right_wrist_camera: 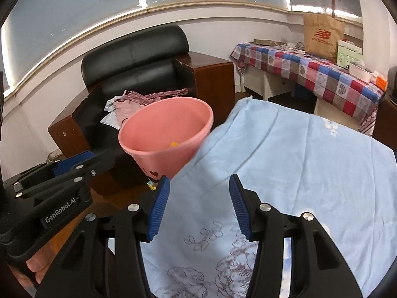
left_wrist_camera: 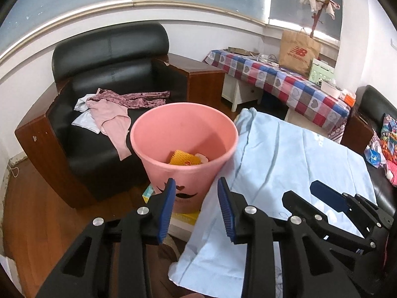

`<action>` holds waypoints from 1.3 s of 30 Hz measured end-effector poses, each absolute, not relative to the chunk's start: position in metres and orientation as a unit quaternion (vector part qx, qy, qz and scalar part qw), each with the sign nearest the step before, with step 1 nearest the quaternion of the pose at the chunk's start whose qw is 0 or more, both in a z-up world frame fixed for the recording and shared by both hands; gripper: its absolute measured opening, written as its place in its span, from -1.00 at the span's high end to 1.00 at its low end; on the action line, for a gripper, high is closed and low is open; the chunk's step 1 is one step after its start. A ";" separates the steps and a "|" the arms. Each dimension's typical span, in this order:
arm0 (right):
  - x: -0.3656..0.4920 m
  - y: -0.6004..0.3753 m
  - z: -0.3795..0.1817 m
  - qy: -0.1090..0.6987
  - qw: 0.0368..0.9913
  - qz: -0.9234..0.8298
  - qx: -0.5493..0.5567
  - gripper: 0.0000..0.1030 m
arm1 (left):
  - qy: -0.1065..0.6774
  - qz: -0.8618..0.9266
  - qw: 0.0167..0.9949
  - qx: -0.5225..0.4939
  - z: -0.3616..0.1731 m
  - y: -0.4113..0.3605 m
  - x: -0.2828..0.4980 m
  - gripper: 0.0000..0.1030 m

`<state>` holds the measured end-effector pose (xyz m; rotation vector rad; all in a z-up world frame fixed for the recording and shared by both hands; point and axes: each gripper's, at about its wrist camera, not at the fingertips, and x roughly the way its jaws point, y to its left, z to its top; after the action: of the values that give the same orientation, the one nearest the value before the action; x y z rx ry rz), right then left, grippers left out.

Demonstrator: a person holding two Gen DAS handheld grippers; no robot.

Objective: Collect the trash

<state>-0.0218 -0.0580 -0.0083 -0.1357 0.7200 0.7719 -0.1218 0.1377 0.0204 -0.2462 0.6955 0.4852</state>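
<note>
A pink bin (left_wrist_camera: 183,129) with a moustache face on its front stands just off the corner of a table draped in light blue cloth (left_wrist_camera: 297,161). Yellow trash (left_wrist_camera: 183,159) and a pale piece lie at its bottom. My left gripper (left_wrist_camera: 196,183) hovers in front of the bin wall, open, with nothing between its blue pads. My right gripper (right_wrist_camera: 198,181) hangs over the blue cloth (right_wrist_camera: 297,161), open and empty, to the right of the bin (right_wrist_camera: 168,126). In each wrist view the other gripper shows at the side.
The bin rests on a yellow and white box (left_wrist_camera: 186,217), with a teal box (left_wrist_camera: 148,193) beside it on the wooden floor. Behind is a black armchair (left_wrist_camera: 111,57) with clothes on it. A checked table (left_wrist_camera: 285,79) carries a brown paper bag (left_wrist_camera: 297,52).
</note>
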 end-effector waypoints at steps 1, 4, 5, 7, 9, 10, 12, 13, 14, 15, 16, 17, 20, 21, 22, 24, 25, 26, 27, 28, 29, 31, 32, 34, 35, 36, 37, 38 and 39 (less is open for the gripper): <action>-0.023 -0.061 -0.010 0.345 0.862 0.366 -0.064 0.02 | 0.338 0.234 0.904 -0.118 0.020 0.135 -0.122 0.33; -0.025 -0.066 -0.012 0.347 0.864 0.358 -0.062 0.02 | 0.344 0.229 0.903 -0.115 0.016 0.129 -0.123 0.34; -0.025 -0.068 -0.013 0.348 0.865 0.357 -0.061 0.02 | 0.345 0.229 0.903 -0.115 0.015 0.128 -0.122 0.34; -0.026 -0.071 -0.014 0.349 0.866 0.352 -0.060 0.02 | 0.348 0.225 0.903 -0.115 0.014 0.126 -0.121 0.35; -0.026 -0.074 -0.015 0.349 0.868 0.349 -0.059 0.02 | 0.350 0.223 0.903 -0.113 0.013 0.124 -0.119 0.36; -0.026 -0.075 -0.015 0.349 0.868 0.348 -0.058 0.02 | 0.350 0.221 0.903 -0.113 0.013 0.123 -0.119 0.36; -0.028 -0.077 -0.016 0.349 0.869 0.345 -0.059 0.02 | 0.351 0.218 0.904 -0.112 0.012 0.122 -0.118 0.36; -0.029 -0.077 -0.016 0.348 0.870 0.344 -0.060 0.02 | 0.351 0.217 0.904 -0.111 0.012 0.120 -0.117 0.36; -0.029 -0.078 -0.016 0.347 0.871 0.343 -0.061 0.02 | 0.352 0.216 0.904 -0.110 0.011 0.120 -0.117 0.36; -0.029 -0.080 -0.016 0.347 0.871 0.342 -0.061 0.02 | 0.353 0.214 0.904 -0.109 0.011 0.119 -0.116 0.37; -0.029 -0.080 -0.017 0.347 0.871 0.342 -0.060 0.02 | 0.354 0.213 0.904 -0.109 0.010 0.119 -0.116 0.37; -0.029 -0.080 -0.017 0.347 0.871 0.342 -0.060 0.02 | 0.355 0.212 0.904 -0.108 0.010 0.119 -0.116 0.37; -0.029 -0.081 -0.018 0.348 0.871 0.341 -0.060 0.02 | 0.357 0.210 0.904 -0.108 0.008 0.119 -0.114 0.38; -0.029 -0.081 -0.018 0.349 0.871 0.341 -0.060 0.02 | 0.358 0.210 0.904 -0.108 0.008 0.119 -0.114 0.38; -0.029 -0.081 -0.019 0.350 0.870 0.341 -0.060 0.02 | 0.358 0.210 0.903 -0.108 0.007 0.119 -0.113 0.38; -0.030 -0.081 -0.020 0.351 0.870 0.342 -0.060 0.02 | 0.359 0.210 0.903 -0.109 0.007 0.120 -0.113 0.38; -0.029 -0.081 -0.020 0.351 0.870 0.342 -0.060 0.02 | 0.358 0.211 0.903 -0.110 0.007 0.120 -0.113 0.38; -0.030 -0.080 -0.021 0.352 0.869 0.342 -0.061 0.02 | 0.358 0.210 0.903 -0.110 0.006 0.120 -0.113 0.39; -0.029 -0.080 -0.021 0.353 0.869 0.342 -0.061 0.02 | 0.358 0.211 0.903 -0.111 0.006 0.121 -0.113 0.39; -0.029 -0.079 -0.021 0.353 0.869 0.342 -0.061 0.02 | 0.358 0.211 0.903 -0.112 0.005 0.122 -0.113 0.39; -0.029 -0.079 -0.022 0.354 0.868 0.342 -0.062 0.02 | 0.358 0.212 0.902 -0.113 0.005 0.122 -0.113 0.39; -0.029 -0.078 -0.022 0.355 0.868 0.342 -0.062 0.02 | 0.358 0.211 0.902 -0.113 0.004 0.122 -0.113 0.39; -0.029 -0.077 -0.023 0.355 0.868 0.342 -0.062 0.02 | 0.358 0.211 0.903 -0.113 0.005 0.122 -0.113 0.39; -0.030 -0.077 -0.023 0.356 0.867 0.342 -0.063 0.02 | 0.359 0.210 0.902 -0.114 0.004 0.123 -0.113 0.39; -0.030 -0.077 -0.023 0.356 0.867 0.342 -0.063 0.02 | 0.360 0.210 0.902 -0.114 0.003 0.123 -0.114 0.40; -0.030 -0.076 -0.024 0.356 0.867 0.342 -0.064 0.02 | 0.360 0.210 0.902 -0.114 0.002 0.123 -0.114 0.40; -0.030 -0.075 -0.024 0.356 0.867 0.343 -0.064 0.02 | 0.359 0.210 0.902 -0.115 0.003 0.123 -0.114 0.40; -0.030 -0.075 -0.025 0.356 0.867 0.343 -0.065 0.02 | 0.359 0.210 0.902 -0.115 0.003 0.123 -0.114 0.40; -0.031 -0.074 -0.025 0.356 0.867 0.343 -0.065 0.02 | 0.359 0.210 0.902 -0.115 0.003 0.123 -0.114 0.40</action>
<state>-0.0307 -0.0741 -0.0250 -0.1367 0.7453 0.7181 -0.1139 0.1230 0.0026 -0.2379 0.7425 0.4346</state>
